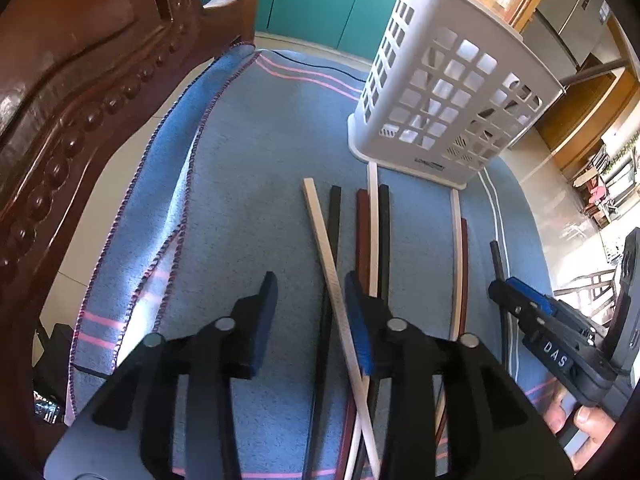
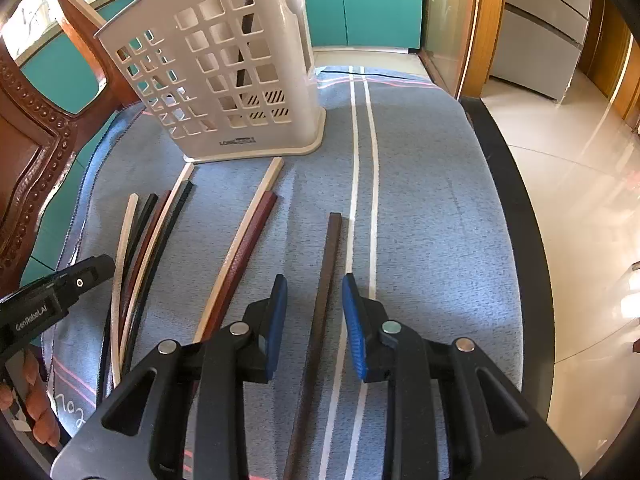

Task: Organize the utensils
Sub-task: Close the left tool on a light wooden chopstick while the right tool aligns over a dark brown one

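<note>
I hold a gripper in each hand above a blue towel (image 2: 420,208) spread over the tabletop. A white plastic utensil basket (image 2: 224,80) with a lattice wall stands upright at the far side of the towel; at least one dark stick and a pale utensil rise inside it.

My left gripper (image 1: 310,320) has its jaws apart with nothing between them. Just beside its right finger lies a cluster of chopsticks (image 1: 372,232), cream, black and dark red, mostly side by side and pointing toward the basket, with one cream chopstick (image 1: 328,256) lying slantwise across the others. Further right, a cream and red pair (image 1: 460,256) lies by itself.

My right gripper (image 2: 314,320) is also parted. A single dark brown chopstick (image 2: 326,272) lies on the towel, running lengthwise through the gap between the blue pads (image 2: 354,328), which do not touch it. Two white stripes in the towel run just beside it.
</note>
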A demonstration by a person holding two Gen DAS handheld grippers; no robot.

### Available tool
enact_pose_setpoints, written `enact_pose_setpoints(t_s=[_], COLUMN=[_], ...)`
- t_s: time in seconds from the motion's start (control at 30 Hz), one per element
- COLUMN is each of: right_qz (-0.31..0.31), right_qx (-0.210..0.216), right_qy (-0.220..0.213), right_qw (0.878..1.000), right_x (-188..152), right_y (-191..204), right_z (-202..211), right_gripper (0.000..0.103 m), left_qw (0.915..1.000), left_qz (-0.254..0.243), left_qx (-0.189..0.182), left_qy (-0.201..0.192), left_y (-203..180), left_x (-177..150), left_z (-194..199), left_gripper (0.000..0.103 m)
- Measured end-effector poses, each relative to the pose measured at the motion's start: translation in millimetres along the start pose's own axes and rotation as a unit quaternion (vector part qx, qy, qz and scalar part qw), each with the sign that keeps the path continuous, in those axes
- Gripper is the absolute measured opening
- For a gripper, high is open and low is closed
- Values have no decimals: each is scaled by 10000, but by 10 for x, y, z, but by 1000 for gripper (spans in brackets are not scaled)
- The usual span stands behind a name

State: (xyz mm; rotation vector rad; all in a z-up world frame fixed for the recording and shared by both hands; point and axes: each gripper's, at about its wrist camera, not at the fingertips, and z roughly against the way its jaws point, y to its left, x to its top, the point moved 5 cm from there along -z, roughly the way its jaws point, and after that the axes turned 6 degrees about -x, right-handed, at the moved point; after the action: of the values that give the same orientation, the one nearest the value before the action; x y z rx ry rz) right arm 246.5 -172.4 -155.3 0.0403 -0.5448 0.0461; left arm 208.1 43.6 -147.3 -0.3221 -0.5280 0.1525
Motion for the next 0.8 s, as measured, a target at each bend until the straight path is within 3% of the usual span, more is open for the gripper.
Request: enact_pose_setpoints(t_s=[0.2, 0.33, 0.43, 0.5, 0.57, 0.73, 0.8], right_qz=[8, 35, 26, 23, 38, 190, 323], right_qx=[2, 8, -2, -7, -26, -219, -367], right_qy=[1, 11, 18, 16, 12, -52, -104], right_qw=[10000, 10000, 10000, 10000, 10000, 9996, 9987], right_x=[4, 1, 2, -3, -6, 28, 74], right_y=[35, 49, 35, 30, 32, 83, 110], right_z=[-5, -11, -22, -28, -28, -67, -107], right_gripper=[29, 29, 29, 29, 29, 29, 30], left_qw=[9999, 9986, 9957, 9966, 9982, 9984, 9979], left_qz=[-48, 435, 780, 734, 588, 26, -87], left_qx=[0, -261, -470, -349, -36, 560, 636], left_qy=[98, 130, 151, 136, 84, 96, 120], left_y=[-109, 12, 111, 112, 98, -57, -88], left_x=[122, 307, 336, 339, 350, 357, 363], left_z=[-153, -284, -294, -286, -294, -314, -310], left_gripper=[39, 27, 26, 23, 13, 9, 7])
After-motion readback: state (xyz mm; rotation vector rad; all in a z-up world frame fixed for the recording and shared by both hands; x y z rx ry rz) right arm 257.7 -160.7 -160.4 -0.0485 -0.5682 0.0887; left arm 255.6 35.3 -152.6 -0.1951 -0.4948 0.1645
